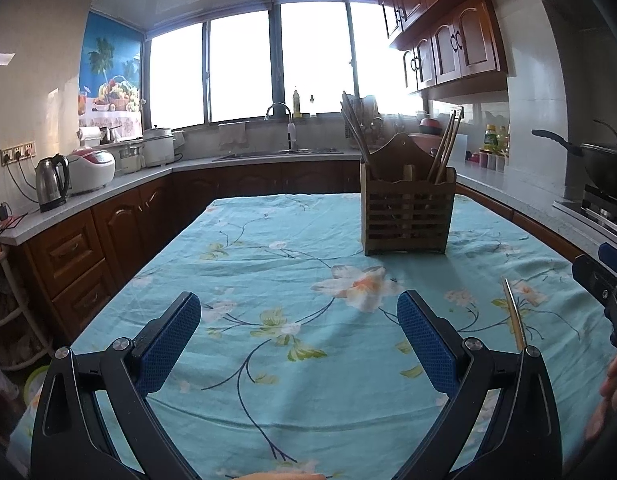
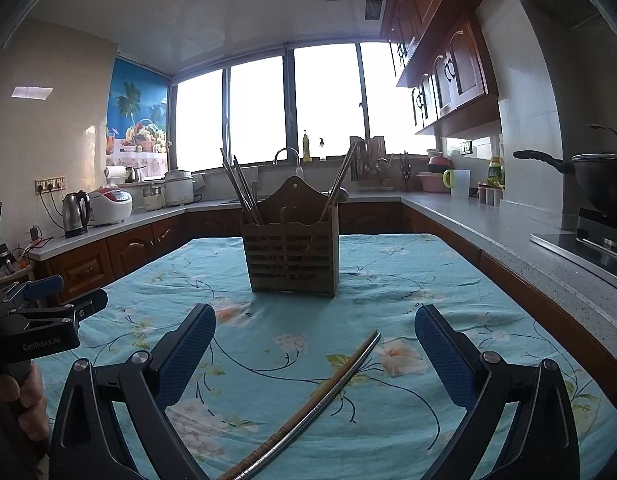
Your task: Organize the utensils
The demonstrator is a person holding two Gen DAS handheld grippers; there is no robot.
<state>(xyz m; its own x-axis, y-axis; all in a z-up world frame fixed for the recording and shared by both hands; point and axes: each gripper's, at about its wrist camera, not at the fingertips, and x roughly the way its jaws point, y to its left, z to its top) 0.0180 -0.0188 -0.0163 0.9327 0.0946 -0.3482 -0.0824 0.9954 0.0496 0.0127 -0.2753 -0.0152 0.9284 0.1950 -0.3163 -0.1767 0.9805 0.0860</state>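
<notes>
1. Between the spread blue pads of the right gripper (image 2: 314, 344), a pair of chopsticks (image 2: 332, 380) is seen lying flat on the flowered cloth of the desk (image 2: 488, 280).
2. One stick appears to be bright metal and the other darker with a ringed pattern near its lower end; they lie side by side and touching, as far as can be told.
3. Their long axis is seen running from the lower left, near the camera, up and to the right, with the far tips pointing roughly toward the wooden utensil holder (image 2: 293, 258).
4. The right gripper is held wide open and nothing is grasped by it; the sticks pass under the gap between its fingers and are not touched by either pad.
5. The left gripper (image 1: 298, 334) is likewise spread apart and empty, with only bare cloth between its pads.
6. In the left wrist view the chopsticks (image 1: 514, 316) are seen off to the right, beyond that gripper's right finger, so the right gripper is judged the nearer one.
7. The holder (image 1: 408, 216) is seen standing upright farther along the desk, well apart from the loose pair, with several chopsticks already leaning in its compartments.
8. The coming move is judged to turn on the slant of the sticks: the right gripper would likely need lowering, and perhaps turning, so that the pads close across the pair rather than along it.
</notes>
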